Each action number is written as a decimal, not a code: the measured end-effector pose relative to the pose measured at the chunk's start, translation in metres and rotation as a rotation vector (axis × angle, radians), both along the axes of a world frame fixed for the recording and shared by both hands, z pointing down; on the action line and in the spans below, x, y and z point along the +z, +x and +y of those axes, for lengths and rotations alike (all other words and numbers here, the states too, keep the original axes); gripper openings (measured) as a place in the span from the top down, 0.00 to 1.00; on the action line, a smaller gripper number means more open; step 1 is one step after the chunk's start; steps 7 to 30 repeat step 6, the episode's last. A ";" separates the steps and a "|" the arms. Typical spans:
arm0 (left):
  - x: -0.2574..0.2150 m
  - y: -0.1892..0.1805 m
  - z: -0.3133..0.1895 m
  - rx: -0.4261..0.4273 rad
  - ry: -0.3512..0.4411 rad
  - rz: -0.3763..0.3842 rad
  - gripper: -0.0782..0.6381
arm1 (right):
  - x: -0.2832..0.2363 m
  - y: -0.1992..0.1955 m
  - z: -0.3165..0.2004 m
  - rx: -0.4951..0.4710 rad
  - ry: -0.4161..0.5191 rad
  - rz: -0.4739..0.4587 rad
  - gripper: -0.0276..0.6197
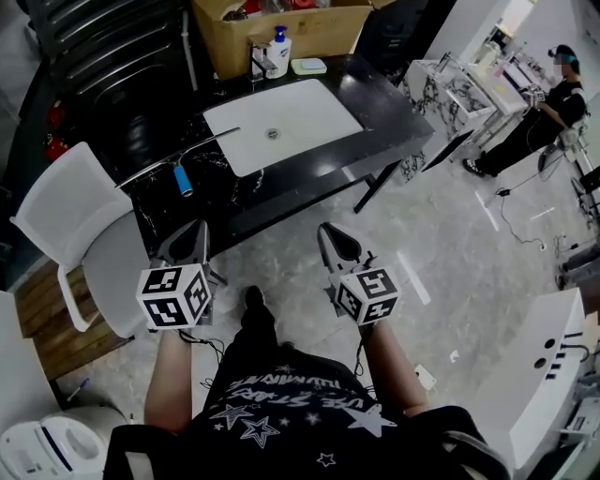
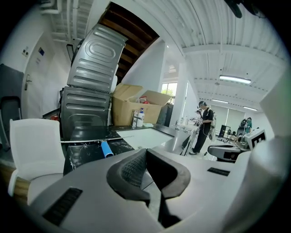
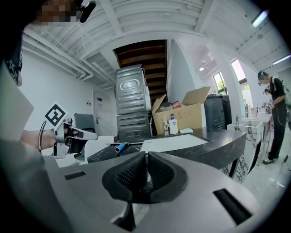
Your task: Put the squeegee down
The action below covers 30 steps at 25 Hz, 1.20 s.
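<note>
The squeegee (image 1: 183, 178), a long thin blade with a short blue handle, lies flat on the black marble counter (image 1: 375, 103), left of the white sink. Nothing holds it. It also shows in the left gripper view as the squeegee (image 2: 106, 149), and far off in the right gripper view as the squeegee (image 3: 120, 147). My left gripper (image 1: 194, 236) hangs over the floor in front of the counter, well short of the squeegee, jaws shut and empty (image 2: 144, 157). My right gripper (image 1: 334, 236) is beside it at the same distance, also shut on nothing (image 3: 145, 162).
A white sink basin (image 1: 281, 122) is set into the counter, with a soap bottle (image 1: 278, 49) and a cardboard box (image 1: 281, 28) behind it. A white chair (image 1: 70, 216) stands at the left. A person (image 1: 553, 98) works at the far right. A white unit (image 1: 548, 375) stands at the lower right.
</note>
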State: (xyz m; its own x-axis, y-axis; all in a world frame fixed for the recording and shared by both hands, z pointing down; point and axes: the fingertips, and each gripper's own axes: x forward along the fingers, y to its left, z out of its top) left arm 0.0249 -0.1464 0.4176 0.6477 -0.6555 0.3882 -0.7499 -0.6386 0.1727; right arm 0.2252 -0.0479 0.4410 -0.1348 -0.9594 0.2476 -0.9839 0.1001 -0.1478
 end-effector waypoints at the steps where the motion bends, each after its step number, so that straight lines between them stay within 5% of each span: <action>1: -0.001 -0.002 0.011 0.003 0.003 -0.003 0.86 | -0.002 -0.001 0.011 0.003 0.003 0.002 0.87; 6: 0.003 -0.010 0.066 0.017 0.017 -0.024 0.86 | -0.004 -0.009 0.065 0.016 0.012 0.006 0.87; 30: 0.003 -0.010 0.066 0.017 0.017 -0.024 0.86 | -0.004 -0.009 0.065 0.016 0.012 0.006 0.87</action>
